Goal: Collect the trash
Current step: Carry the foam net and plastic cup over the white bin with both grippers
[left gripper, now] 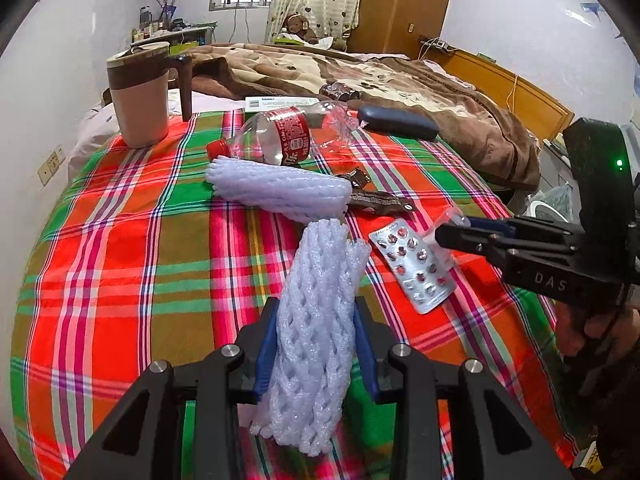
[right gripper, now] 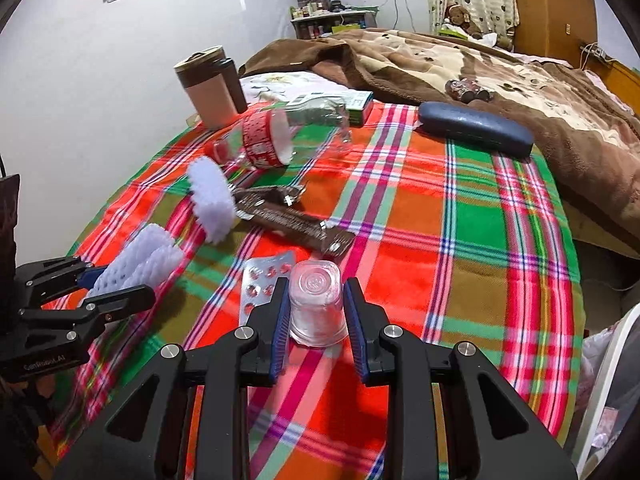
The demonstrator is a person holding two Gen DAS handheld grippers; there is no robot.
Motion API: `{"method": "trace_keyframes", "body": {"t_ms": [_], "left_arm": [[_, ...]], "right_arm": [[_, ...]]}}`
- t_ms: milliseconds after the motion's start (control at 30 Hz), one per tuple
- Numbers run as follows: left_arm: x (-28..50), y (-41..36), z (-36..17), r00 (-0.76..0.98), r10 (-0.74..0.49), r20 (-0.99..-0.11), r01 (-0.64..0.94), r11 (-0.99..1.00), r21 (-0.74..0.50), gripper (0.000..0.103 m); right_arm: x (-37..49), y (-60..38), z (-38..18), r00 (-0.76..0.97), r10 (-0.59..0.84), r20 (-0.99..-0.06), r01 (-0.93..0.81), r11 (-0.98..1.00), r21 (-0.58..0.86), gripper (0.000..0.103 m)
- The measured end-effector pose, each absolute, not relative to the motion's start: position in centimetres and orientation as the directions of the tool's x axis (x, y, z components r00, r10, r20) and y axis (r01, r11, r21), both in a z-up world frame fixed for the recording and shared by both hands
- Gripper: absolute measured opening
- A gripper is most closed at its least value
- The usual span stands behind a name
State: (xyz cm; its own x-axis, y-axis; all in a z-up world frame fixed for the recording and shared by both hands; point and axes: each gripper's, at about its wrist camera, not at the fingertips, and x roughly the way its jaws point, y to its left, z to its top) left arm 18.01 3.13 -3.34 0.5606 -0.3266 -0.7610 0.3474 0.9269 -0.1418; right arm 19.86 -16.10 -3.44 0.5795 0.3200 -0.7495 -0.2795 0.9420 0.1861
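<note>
Two tools are in our hands above a bed covered by a bright red, green and orange plaid blanket (left gripper: 120,248). Nearest to us, the left tool (left gripper: 316,344) is clamped on a white foam mesh fruit sleeve (left gripper: 316,320), its blue pads pressing both sides and the sleeve standing up between them. The right tool (right gripper: 316,312) grips a small clear plastic cup (right gripper: 316,304), held upside down with its base toward the camera. Just beyond that cup a silver blister pack of pills (left gripper: 412,268) lies flat on the blanket. Behind it rests a brown patterned strap with metal studs (right gripper: 288,216), touching a second white foam mesh sleeve (left gripper: 280,188) that lies on its side. Farther on, a crushed clear plastic bottle with a red label and red cap (left gripper: 280,136) lies tipped over. Beside it stand a beige lidded mug with a brown handle (left gripper: 140,100) and, to the right, a dark blue glasses case (left gripper: 396,122). A rumpled brown blanket (left gripper: 360,76) covers the far half of the bed.
</note>
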Motion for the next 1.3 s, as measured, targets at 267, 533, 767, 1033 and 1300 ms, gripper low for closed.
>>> {"method": "trace_keyframes", "body": {"t_ms": [267,533,767,1033,1300], "left_arm": [[15.8,3.6,-2.2,0.58,-0.328,-0.746,0.331,0.931,-0.152,0.036],[13.3,4.6,-0.2,0.615,-0.315,-0.723,0.304,0.941,-0.152,0.036],[11.4,1.8,0.7,0.604,-0.355,-0.714,0.356,0.921,-0.158,0.036],[9.7,-3.2,1.5,0.578,-0.418,-0.701,0.435,0.884,-0.169,0.036],[9.0,-8.3,2.5,0.549,-0.474,-0.689,0.51,0.842,-0.173,0.036]], "right_arm": [[17.6,-14.5,-3.7,0.522,0.415,-0.745,-0.344,0.902,0.261,0.028],[15.1,-13.8,-2.9,0.476,0.52,-0.709,-0.428,0.841,0.33,0.028],[12.7,-16.6,-1.4,0.546,0.484,-0.683,-0.372,0.871,0.32,0.028],[10.0,-20.2,0.0,0.619,0.415,-0.667,-0.296,0.91,0.291,0.028],[8.1,-24.8,0.8,0.683,0.338,-0.647,-0.197,0.939,0.283,0.028]]}}
